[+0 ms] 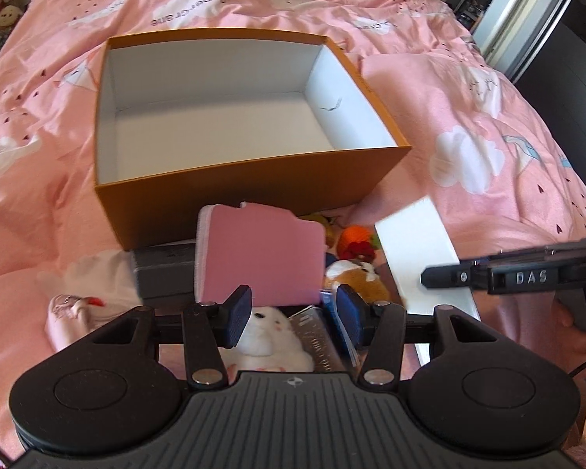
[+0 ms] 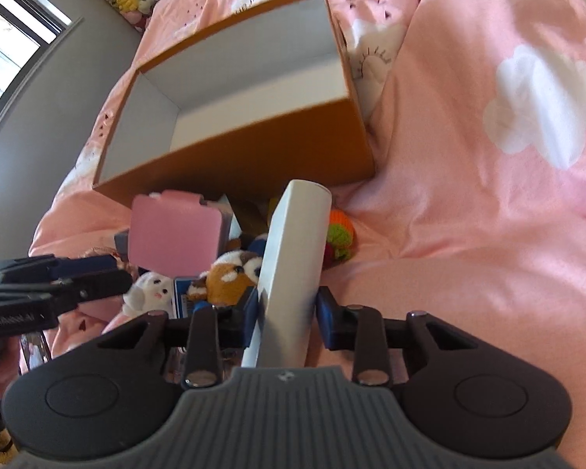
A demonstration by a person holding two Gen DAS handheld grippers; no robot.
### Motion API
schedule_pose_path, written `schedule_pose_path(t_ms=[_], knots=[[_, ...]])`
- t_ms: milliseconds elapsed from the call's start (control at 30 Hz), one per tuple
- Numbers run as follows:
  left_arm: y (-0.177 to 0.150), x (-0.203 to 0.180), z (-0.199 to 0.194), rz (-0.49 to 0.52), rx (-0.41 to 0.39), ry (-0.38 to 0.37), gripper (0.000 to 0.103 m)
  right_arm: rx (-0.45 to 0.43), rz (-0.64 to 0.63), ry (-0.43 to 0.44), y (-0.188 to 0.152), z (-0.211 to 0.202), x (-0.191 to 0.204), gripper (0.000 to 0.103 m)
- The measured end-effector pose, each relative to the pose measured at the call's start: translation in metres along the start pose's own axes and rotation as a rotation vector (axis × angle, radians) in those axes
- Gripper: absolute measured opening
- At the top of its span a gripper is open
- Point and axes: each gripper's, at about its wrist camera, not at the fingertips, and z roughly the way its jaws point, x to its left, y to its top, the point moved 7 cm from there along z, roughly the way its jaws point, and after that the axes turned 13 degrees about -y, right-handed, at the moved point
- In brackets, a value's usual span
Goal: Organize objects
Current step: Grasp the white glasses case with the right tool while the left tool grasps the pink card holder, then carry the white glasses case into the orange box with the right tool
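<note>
Right wrist view has the right gripper clamped on a long white box before the orange box, while the left gripper pinches a pink pad.

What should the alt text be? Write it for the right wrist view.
The right hand-held gripper clamps a white box before an empty orange box on a pink duvet, with plush toys and a pink case at left.
</note>
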Motion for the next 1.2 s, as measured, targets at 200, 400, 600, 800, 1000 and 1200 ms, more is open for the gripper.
schedule_pose_path(t_ms=[200,400,600,800,1000,1200], knots=[[0.004,-0.021,0.016,0.106,0.05,-0.056,0.06,-0.092,-0.046,-0.082,0.018,-0.023,-0.006,0.033],[0.004,-0.024,0.027,0.141,0.108,-0.046,0.062,-0.082,-0.083,-0.164,0.014,-0.002,-0.011,0.034],[0.016,-0.01,0.025,0.169,0.111,0.035,0.07,0.028,-0.027,-0.106,0.008,0.026,-0.022,0.035],[0.036,0.018,0.016,0.192,0.1,0.133,0.081,0.109,0.01,-0.053,0.011,0.036,-0.03,0.035],[0.042,0.047,0.036,0.102,0.136,0.049,0.083,0.125,0.003,-0.042,0.011,0.042,-0.027,0.035],[0.038,0.062,0.06,0.019,0.165,-0.042,0.083,0.133,0.007,-0.036,0.011,0.046,-0.028,0.036]])
